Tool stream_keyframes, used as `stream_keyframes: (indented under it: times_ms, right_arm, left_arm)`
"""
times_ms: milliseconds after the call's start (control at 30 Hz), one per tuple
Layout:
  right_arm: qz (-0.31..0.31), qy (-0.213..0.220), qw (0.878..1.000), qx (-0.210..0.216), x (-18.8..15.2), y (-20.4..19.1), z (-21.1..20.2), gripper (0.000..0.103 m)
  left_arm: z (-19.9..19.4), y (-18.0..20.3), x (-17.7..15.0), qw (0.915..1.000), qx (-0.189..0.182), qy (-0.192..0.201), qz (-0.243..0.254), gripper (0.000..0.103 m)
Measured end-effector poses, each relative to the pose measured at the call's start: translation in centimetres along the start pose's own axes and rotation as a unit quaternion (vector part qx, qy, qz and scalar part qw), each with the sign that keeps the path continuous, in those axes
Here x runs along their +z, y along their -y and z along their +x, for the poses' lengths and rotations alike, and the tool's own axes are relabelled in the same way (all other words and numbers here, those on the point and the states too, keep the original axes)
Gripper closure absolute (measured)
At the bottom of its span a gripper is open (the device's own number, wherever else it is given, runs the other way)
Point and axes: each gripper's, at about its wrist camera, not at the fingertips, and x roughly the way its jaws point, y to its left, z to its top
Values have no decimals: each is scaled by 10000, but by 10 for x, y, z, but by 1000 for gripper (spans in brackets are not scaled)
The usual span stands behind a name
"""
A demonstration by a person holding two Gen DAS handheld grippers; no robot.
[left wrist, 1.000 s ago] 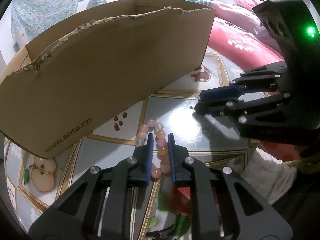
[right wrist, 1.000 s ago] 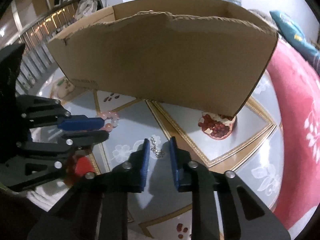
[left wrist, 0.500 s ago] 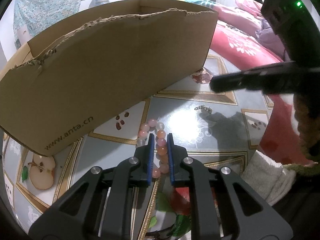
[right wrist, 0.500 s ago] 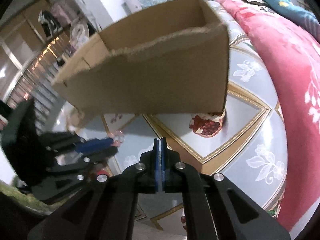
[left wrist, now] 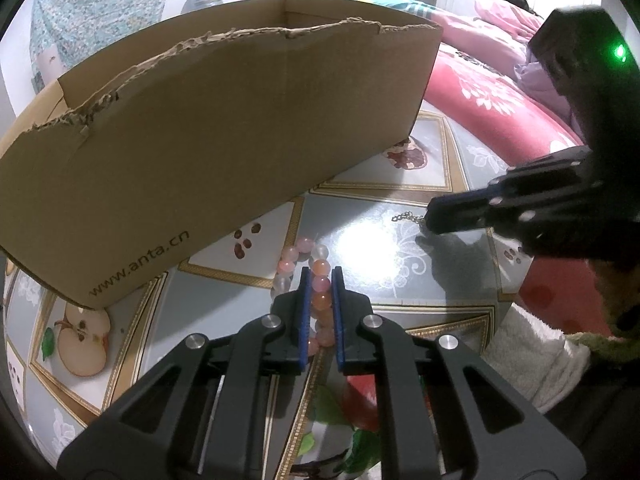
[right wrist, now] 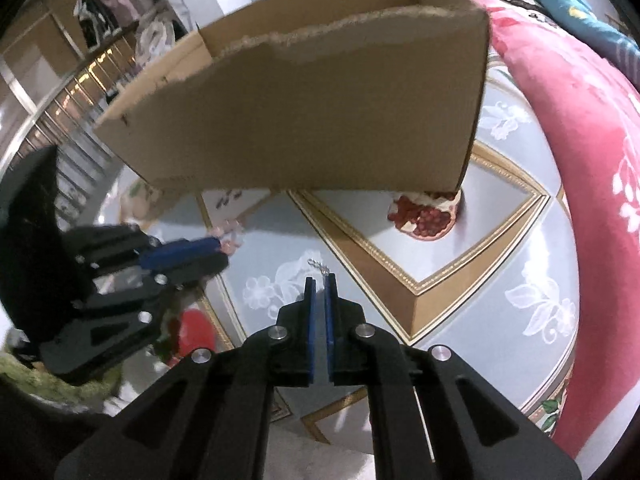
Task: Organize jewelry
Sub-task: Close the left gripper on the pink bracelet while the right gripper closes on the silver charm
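A bracelet of pink and orange beads (left wrist: 298, 245) lies on the patterned tabletop (left wrist: 380, 248) in front of a cardboard box (left wrist: 224, 140). My left gripper (left wrist: 321, 270) is shut on it, with its blue pads pressing a row of beads. In the right wrist view the left gripper (right wrist: 223, 253) shows at the left, with the beads (right wrist: 230, 236) at its tip. A short silver chain (left wrist: 406, 216) lies flat to the right. My right gripper (left wrist: 430, 218) points down at the chain's end. The right gripper (right wrist: 319, 280) is shut to a thin slit, and the chain (right wrist: 318, 266) lies just beyond its tips.
The tall open cardboard box (right wrist: 312, 112) stands close behind both grippers. A red flowered quilt (right wrist: 580, 160) borders the table on the right. A white towel (left wrist: 532, 356) lies at the table's near right edge.
The right gripper closed, lifted away without the chain, and has come back down to the chain's end. The chain lies where it was. The left gripper stays on the beads.
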Motion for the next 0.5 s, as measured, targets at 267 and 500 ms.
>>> stream_keyframes:
  times_ms: [267,500]
  right_arm:
    - [-130,196,9997,-37,8,-6,12,98]
    - [-190,427,9989,18,5,-8,-2,67]
  left_arm:
    - [0,-1,0,10000,-6,-5,-15,94]
    - [-1,-1,0,10000,-9,-2,-16,94]
